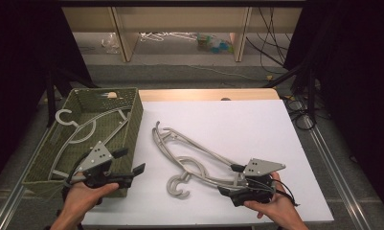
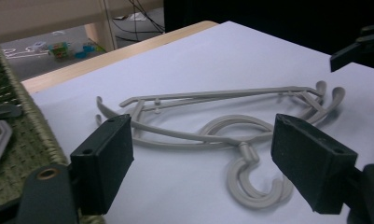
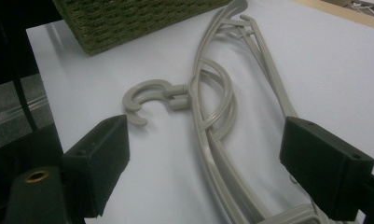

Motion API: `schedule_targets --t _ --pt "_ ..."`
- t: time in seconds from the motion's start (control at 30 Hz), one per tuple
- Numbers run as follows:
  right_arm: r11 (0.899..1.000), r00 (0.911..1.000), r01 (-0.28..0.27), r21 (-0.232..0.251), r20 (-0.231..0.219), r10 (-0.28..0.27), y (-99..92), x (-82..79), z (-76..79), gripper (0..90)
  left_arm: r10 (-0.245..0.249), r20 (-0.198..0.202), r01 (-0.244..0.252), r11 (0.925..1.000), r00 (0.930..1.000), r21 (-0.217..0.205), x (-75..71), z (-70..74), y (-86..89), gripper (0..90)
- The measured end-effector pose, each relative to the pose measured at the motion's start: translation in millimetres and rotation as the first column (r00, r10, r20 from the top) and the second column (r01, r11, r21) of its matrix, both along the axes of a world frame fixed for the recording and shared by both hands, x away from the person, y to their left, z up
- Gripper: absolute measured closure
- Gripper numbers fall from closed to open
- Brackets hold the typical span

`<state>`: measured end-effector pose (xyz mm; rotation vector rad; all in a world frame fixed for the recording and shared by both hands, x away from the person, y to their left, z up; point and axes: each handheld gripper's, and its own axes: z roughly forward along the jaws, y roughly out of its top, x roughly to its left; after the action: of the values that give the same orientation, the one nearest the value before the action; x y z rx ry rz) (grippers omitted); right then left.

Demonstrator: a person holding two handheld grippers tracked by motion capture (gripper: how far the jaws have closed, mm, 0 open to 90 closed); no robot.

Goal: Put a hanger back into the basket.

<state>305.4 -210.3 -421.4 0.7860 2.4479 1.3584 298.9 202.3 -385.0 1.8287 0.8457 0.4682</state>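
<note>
Grey plastic hangers [image 1: 192, 154] lie overlapped on the white table sheet, their hooks [image 1: 179, 186] toward the near edge. My right gripper [image 1: 231, 179] sits at their near right end, open; in the right gripper view the hangers' [image 3: 212, 93] arms run between its spread jaws [image 3: 203, 158] without touching the pads. My left gripper [image 1: 130, 161] hovers open by the basket's near right corner, pointing at the hangers [image 2: 212, 135] with nothing between its jaws [image 2: 208, 154]. Another grey hanger [image 1: 77, 129] lies inside the green woven basket [image 1: 134, 120].
The basket stands at the table's left edge, its wall close beside my left gripper [image 2: 31, 140]. The far and right parts of the white sheet [image 1: 247, 124] are bare. A wooden shelf frame [image 1: 125, 43] and cables [image 1: 276, 52] stand beyond the table.
</note>
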Motion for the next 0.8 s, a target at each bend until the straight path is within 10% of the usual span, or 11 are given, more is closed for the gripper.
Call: schedule_targets --t 0.47,0.8 --pt "1.0 0.9999 -0.012 -0.016 -0.006 0.011 2.7 0.5 -3.4 17.1 -0.112 0.03 0.111 0.9932 0.9933 0.035 -22.1 -18.4 -31.7 18.7" --pt "0.997 0.999 -0.042 -0.069 -0.016 0.041 12.9 8.0 -14.2 18.3 -0.169 -0.031 0.17 0.9854 0.9851 0.015 -27.9 -44.6 -46.4 17.1"
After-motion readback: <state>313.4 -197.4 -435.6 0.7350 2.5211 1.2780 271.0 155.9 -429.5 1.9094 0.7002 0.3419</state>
